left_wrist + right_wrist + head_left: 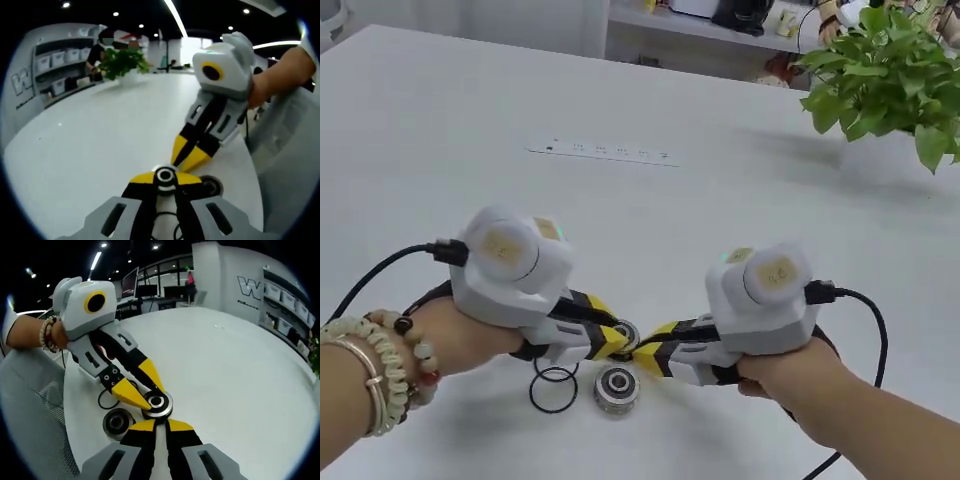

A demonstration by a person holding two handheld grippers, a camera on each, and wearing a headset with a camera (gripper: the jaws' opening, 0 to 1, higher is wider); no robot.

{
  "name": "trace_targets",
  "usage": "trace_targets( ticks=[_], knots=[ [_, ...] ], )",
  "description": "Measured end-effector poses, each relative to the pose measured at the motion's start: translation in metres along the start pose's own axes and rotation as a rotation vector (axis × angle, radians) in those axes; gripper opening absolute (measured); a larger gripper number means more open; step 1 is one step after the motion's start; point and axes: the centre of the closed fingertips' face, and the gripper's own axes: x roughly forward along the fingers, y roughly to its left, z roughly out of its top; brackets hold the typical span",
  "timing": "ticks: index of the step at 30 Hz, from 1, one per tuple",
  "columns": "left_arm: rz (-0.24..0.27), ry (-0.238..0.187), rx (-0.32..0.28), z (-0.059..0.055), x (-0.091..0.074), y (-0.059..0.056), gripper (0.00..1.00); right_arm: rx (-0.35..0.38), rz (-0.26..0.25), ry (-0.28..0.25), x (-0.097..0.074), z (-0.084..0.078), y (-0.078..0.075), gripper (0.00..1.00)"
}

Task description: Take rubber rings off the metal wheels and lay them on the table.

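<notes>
My left gripper [165, 178] clamps the wheel [157, 402]; right gripper [156, 425] jaws narrow at its ring [170, 401], bite unclear; I'd pinch rubber only, then peel outward slowly.

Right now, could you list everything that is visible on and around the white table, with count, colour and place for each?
White table: one, under everything.
Silver metal wheels: two; one held between the gripper tips, one lying on the table nearer the person.
Black rubber rings: two, loose, overlapping, left of the lying wheel.
White power strip: one, mid-table, farther back.
Green potted plant: one, far right.
Beaded bracelets: several, cream and brown, left wrist.
Left gripper: white, yellow tips, shut on the held wheel.
Right gripper: same colours, tips closed at that wheel's rim.
</notes>
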Motion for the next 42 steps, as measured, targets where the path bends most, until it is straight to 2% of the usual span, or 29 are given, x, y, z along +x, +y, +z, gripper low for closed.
trace_targets(
  ticks=[5, 7, 9, 14, 17, 24, 28, 29, 31, 42],
  knots=[
    [0.001, 0.000, -0.002, 0.000, 0.000, 0.001, 0.14, 0.014, -0.005, 0.007, 0.001, -0.001, 0.000, 0.02],
    [0.002, 0.000, -0.002, 0.000, 0.000, 0.001, 0.14, 0.034, -0.028, 0.009, 0.001, -0.001, -0.003, 0.00],
    [0.002, 0.002, 0.002, -0.001, 0.000, 0.002, 0.14, 0.100, -0.061, 0.007, -0.001, 0.001, -0.008, 0.00],
    [0.006, 0.003, 0.007, -0.001, 0.000, 0.002, 0.14, 0.191, -0.055, -0.007, -0.002, 0.001, -0.010, 0.00],
    [0.007, 0.005, 0.006, -0.002, -0.001, 0.002, 0.14, 0.362, -0.037, -0.047, -0.003, 0.002, -0.010, 0.00],
    [0.008, 0.001, 0.009, -0.002, -0.001, 0.003, 0.14, 0.550, 0.000, -0.131, -0.008, 0.011, -0.011, 0.00],
    [0.002, -0.006, 0.008, -0.003, -0.001, 0.003, 0.14, 0.547, -0.004, -0.124, -0.008, 0.011, -0.009, 0.00],
    [0.003, -0.009, 0.010, -0.003, -0.002, 0.003, 0.14, 0.537, 0.021, -0.144, -0.008, 0.016, -0.006, 0.00],
    [0.005, -0.014, 0.010, -0.003, -0.002, 0.003, 0.13, 0.516, -0.001, -0.127, -0.008, 0.013, -0.006, 0.00],
    [0.005, -0.034, 0.006, -0.003, -0.003, 0.004, 0.13, 0.480, 0.001, -0.124, -0.007, 0.017, -0.005, 0.00]
  ],
)
